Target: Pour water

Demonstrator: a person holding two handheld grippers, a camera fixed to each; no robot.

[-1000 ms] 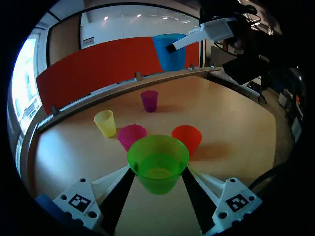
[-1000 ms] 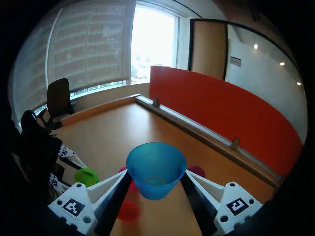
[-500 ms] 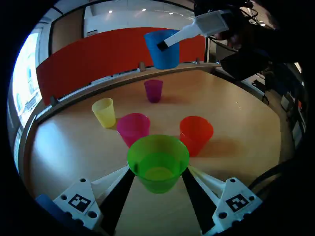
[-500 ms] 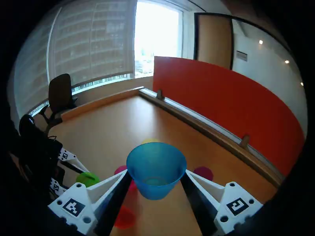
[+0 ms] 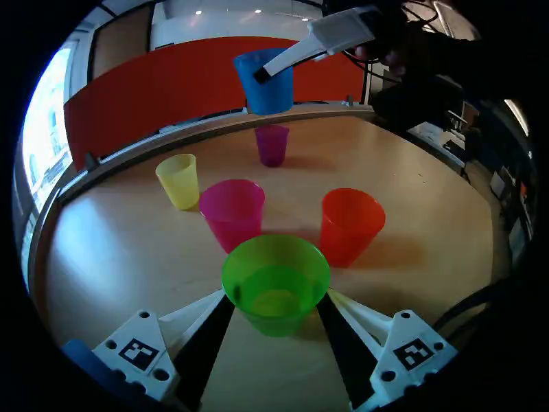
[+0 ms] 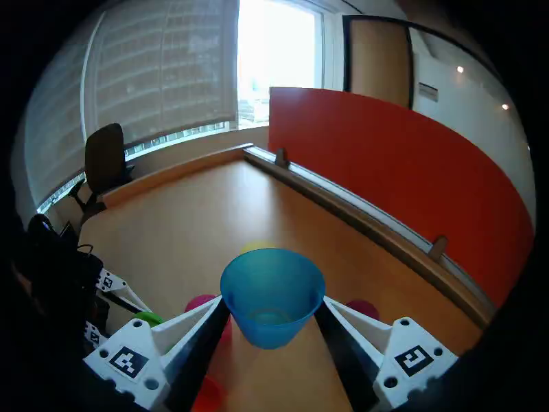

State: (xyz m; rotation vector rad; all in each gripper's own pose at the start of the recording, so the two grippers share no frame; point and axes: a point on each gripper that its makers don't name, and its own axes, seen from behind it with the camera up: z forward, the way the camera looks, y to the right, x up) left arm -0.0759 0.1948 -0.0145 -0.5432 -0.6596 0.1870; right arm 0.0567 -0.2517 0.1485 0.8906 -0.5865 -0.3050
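Item: my left tongs [image 5: 276, 296], both fingers closed on an upright green cup [image 5: 276, 321], at the near side of the table [image 5: 425, 206]. My right tongs [image 6: 272, 310], clamped on an upright blue cup [image 6: 272, 326], hung at the far side, seemingly just above the purple cup [image 5: 272, 144]; the pour turned on that alignment. Left gripper view gave that height, plus pink cup [image 5: 232, 213], orange cup [image 5: 350, 223] and yellow cup [image 5: 178, 180]; right gripper view gave the blue cup's inside, apparently a little water.

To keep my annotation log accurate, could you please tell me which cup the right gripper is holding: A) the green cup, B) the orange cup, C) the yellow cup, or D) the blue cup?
D: in the right gripper view the blue cup is clamped between the fingers of the right gripper, while the green cup sits in the left gripper.
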